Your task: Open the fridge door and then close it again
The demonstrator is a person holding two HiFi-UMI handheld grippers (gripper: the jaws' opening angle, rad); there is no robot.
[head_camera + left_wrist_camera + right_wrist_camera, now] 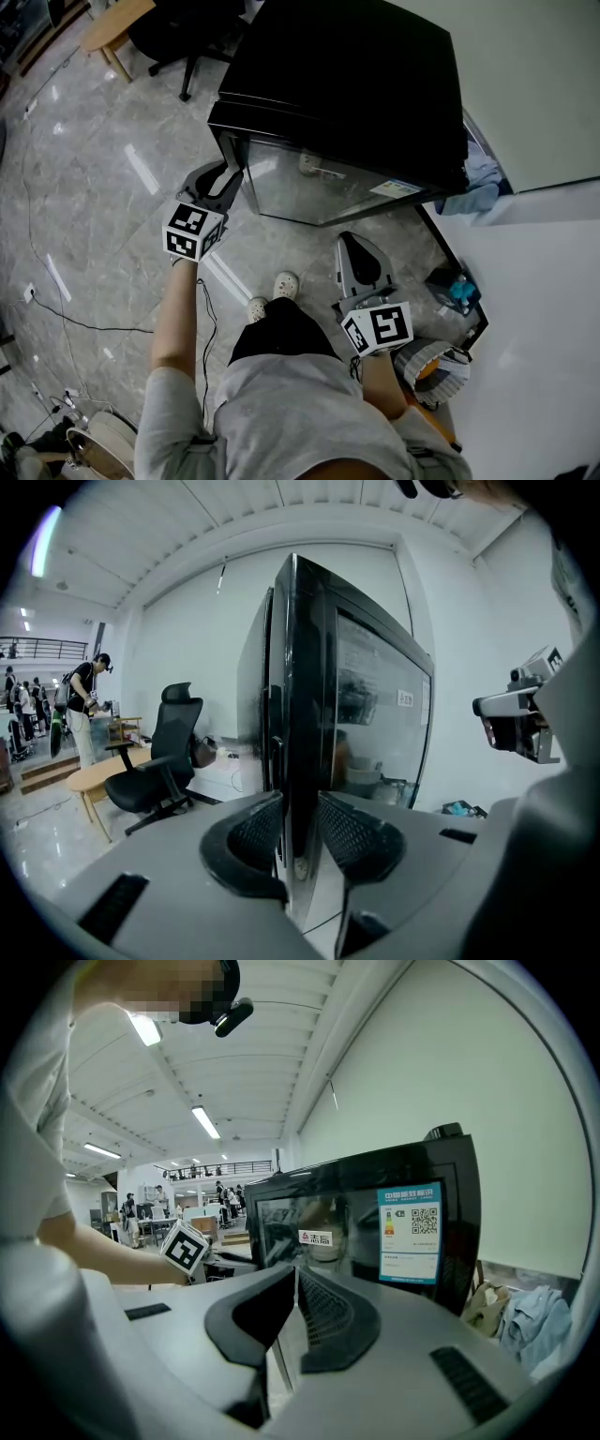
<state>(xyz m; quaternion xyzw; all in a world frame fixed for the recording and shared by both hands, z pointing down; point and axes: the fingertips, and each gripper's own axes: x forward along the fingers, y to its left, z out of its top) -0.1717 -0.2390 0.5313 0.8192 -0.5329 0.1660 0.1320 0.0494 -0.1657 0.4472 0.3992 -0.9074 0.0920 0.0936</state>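
Note:
A small black fridge (347, 84) stands on the floor, its glass door (319, 192) facing me. My left gripper (228, 178) is at the door's left edge. In the left gripper view the door's black edge (305, 686) runs between the two pads of that gripper (300, 808), which sit against both sides of it. My right gripper (359, 246) hangs in the air in front of the door's right half, touching nothing. In the right gripper view its jaws (295, 1274) stand together with nothing between them, pointing at the fridge (356, 1222).
A black office chair (178, 37) and a wooden bench (112, 28) stand beyond the fridge at the left. A cable (84, 323) trails over the marble floor. Blue cloth (473, 192) and a tray of clutter (459, 291) lie at the right by a white wall.

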